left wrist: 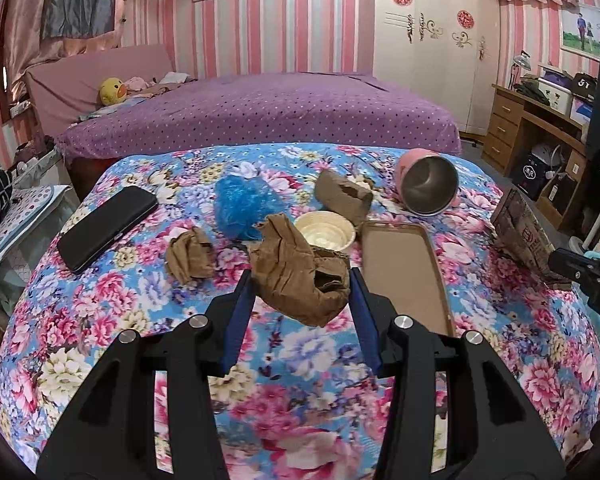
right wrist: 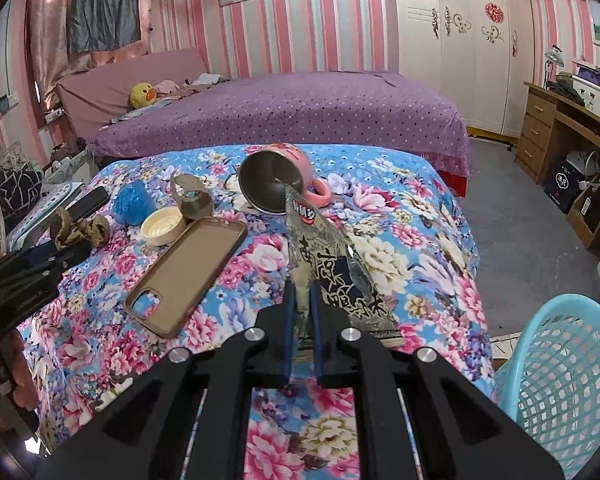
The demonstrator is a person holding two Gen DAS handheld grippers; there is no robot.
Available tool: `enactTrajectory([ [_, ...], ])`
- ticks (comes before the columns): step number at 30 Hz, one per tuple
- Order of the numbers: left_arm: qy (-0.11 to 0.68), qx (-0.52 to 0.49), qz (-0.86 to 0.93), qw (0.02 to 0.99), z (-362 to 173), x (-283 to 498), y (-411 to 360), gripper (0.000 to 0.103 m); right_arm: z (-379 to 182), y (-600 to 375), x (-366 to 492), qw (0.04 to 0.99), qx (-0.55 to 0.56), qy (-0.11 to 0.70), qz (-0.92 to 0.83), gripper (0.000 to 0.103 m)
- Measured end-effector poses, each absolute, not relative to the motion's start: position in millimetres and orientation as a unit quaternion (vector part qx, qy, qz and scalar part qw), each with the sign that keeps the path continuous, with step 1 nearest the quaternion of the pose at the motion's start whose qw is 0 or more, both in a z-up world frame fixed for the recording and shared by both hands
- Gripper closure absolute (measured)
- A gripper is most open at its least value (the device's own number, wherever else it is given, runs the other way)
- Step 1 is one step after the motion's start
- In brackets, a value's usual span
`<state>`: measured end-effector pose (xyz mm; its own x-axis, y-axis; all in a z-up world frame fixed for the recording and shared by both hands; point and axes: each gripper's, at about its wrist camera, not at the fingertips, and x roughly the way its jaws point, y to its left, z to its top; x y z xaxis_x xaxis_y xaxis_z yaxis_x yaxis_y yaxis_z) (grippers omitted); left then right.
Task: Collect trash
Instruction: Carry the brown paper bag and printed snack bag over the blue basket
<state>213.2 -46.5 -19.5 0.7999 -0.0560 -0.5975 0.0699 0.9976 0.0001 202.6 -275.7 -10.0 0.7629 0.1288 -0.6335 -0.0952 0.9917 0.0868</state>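
My left gripper (left wrist: pixel 300 276) has its jaws around a big crumpled brown paper wad (left wrist: pixel 300 276) and touching it on both sides, just above the floral table. It also shows in the right wrist view (right wrist: pixel 76 228). My right gripper (right wrist: pixel 302 292) is shut on a snack wrapper (right wrist: pixel 328 264) with black print, held upright above the table; the wrapper shows at the right of the left wrist view (left wrist: pixel 520 232). A smaller brown wad (left wrist: pixel 190 254), a blue plastic wad (left wrist: pixel 240 204) and a torn cardboard piece (left wrist: pixel 342 194) lie on the cloth.
A black phone (left wrist: pixel 106 226), a tan phone case (left wrist: pixel 404 276), a cream lid (left wrist: pixel 324 232) and a tipped pink mug (left wrist: pixel 428 184) lie on the table. A light blue mesh basket (right wrist: pixel 560 368) stands at the table's right side. A purple bed lies behind.
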Motion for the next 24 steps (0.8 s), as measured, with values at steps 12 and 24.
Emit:
enactTrajectory([
  [12, 0.303, 0.025, -0.057, 0.951, -15, 205, -93, 0.057, 13, -317, 180, 0.951, 0.041, 0.303, 0.049, 0.096],
  [24, 0.291, 0.025, -0.090, 0.952, -8, 193, -140, 0.057, 38, -381, 143, 0.961, 0.061, 0.268, 0.005, 0.096],
])
